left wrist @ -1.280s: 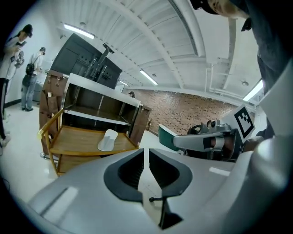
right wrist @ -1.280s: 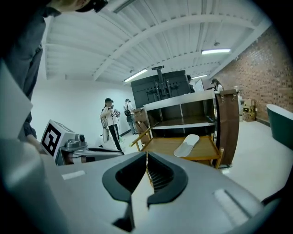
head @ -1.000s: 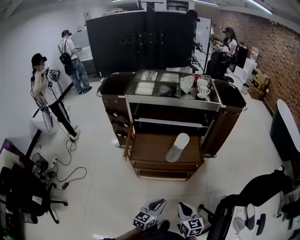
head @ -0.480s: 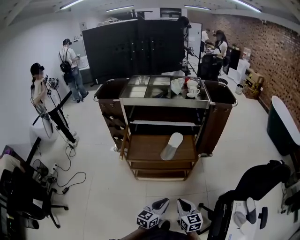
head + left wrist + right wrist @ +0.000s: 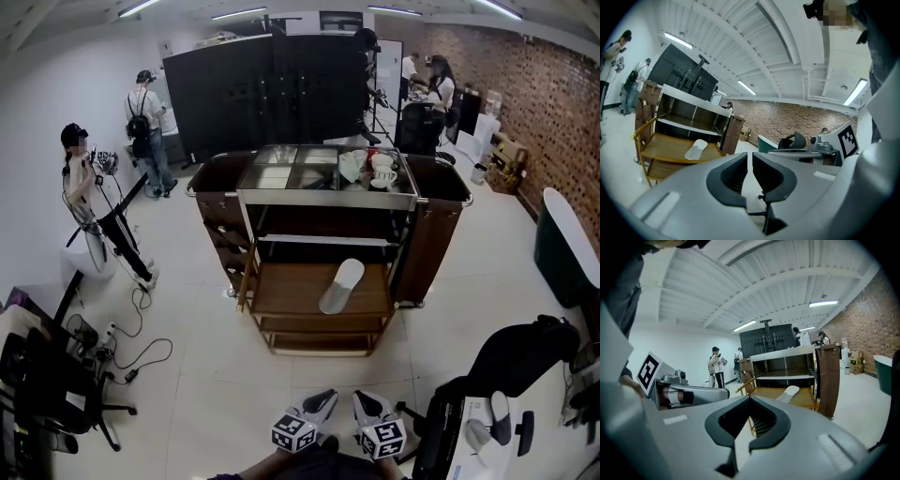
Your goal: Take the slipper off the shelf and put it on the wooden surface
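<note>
Nearest, at 6 o'clock in the head view, the left tongs (image 5: 322, 400) and the right tongs (image 5: 362, 401) hang side by side low before the person, tips toward 12 o'clock. In each gripper view the jaws stand only a thin slit apart, with floor showing through and nothing between them, so both are empty. Straight on at 12 o'clock, well apart from both tongs across bare floor, stands a low wooden rack. The white slipper (image 5: 341, 286) lies flat on the wooden surface (image 5: 286, 289), right of its middle, with one end toward 1 o'clock. Neither pair of tongs touches it. Behind the rack and above it is a service cart. Its dark shelf (image 5: 319, 242) looks bare from here, and its metal top (image 5: 323, 197) carries white cups (image 5: 382, 174) at the right end. Farther off, a person (image 5: 80, 178) stands at 10 o'clock and a brick wall (image 5: 553, 112) runs at 2 o'clock. By this lie of things the job looks finished: the slipper is off the shelf and resting on the wood, let go, and nothing of the task seems left.
</note>
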A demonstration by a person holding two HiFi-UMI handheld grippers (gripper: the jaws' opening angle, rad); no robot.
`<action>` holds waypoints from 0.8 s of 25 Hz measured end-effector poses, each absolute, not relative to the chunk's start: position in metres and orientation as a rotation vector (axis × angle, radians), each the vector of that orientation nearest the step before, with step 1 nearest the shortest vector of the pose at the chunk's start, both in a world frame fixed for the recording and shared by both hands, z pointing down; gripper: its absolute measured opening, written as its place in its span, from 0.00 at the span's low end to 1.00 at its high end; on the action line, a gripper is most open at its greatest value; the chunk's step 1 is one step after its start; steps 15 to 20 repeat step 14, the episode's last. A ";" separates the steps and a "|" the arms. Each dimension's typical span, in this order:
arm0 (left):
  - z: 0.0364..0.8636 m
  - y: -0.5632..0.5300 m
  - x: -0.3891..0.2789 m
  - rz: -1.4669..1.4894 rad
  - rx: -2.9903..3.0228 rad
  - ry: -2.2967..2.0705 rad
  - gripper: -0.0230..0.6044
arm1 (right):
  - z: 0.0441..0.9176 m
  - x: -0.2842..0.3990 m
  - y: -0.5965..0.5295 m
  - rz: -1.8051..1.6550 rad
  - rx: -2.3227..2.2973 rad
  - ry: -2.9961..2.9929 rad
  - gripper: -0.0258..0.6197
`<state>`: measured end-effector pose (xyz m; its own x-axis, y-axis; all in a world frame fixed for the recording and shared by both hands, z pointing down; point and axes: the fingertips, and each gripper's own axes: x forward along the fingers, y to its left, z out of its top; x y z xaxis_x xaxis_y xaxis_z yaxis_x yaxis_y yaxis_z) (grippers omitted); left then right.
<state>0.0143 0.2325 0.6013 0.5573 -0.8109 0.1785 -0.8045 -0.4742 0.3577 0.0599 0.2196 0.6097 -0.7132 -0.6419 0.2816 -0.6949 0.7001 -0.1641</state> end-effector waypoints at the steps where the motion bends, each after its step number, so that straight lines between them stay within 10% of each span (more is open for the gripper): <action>1: 0.601 0.232 0.014 -0.024 2.391 -1.316 0.12 | 0.608 0.061 0.219 0.383 1.078 -2.708 0.04; 20: 0.591 0.222 0.028 -0.018 2.434 -1.284 0.12 | 0.600 0.071 0.211 0.369 1.093 -2.723 0.04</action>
